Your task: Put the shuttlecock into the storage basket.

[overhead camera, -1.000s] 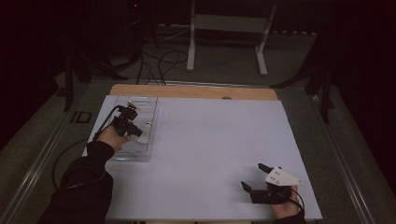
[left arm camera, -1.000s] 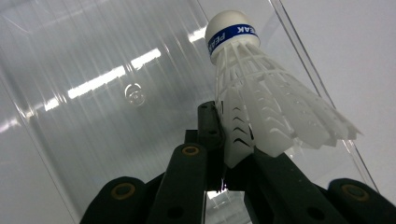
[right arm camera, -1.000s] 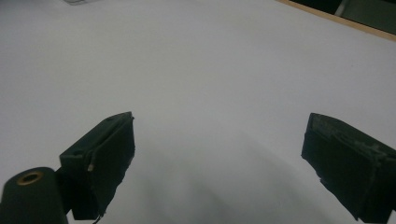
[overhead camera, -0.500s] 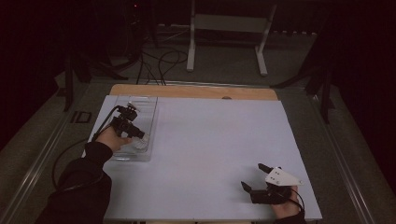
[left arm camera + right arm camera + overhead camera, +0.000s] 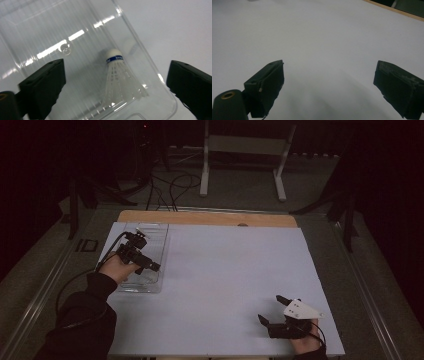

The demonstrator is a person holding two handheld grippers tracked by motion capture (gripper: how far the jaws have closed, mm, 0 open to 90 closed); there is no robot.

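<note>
1. one shuttlecock is lying inside the clear plastic tray, cork end pointing away from the left gripper's camera, feather skirt toward the tray's near corner.
2. the left gripper is hovering over the near part of the tray, its jaws standing wide apart with nothing between them; in the left gripper view they are flanking the shuttlecock on either side, which reads as lining up for a pinch across the skirt.
3. the tray is sitting at the left edge of the white surface, its long side running away from the person, so the left hand is the natural one to reach in.
4. the right gripper is resting well apart from the tray, near the right front corner of the surface, jaws also wide and holding nothing; i judge it is parked there to stay clear.
5. the tray's side wall is lying close to the skirt, so one jaw is probably going to have little room to come down.
</note>
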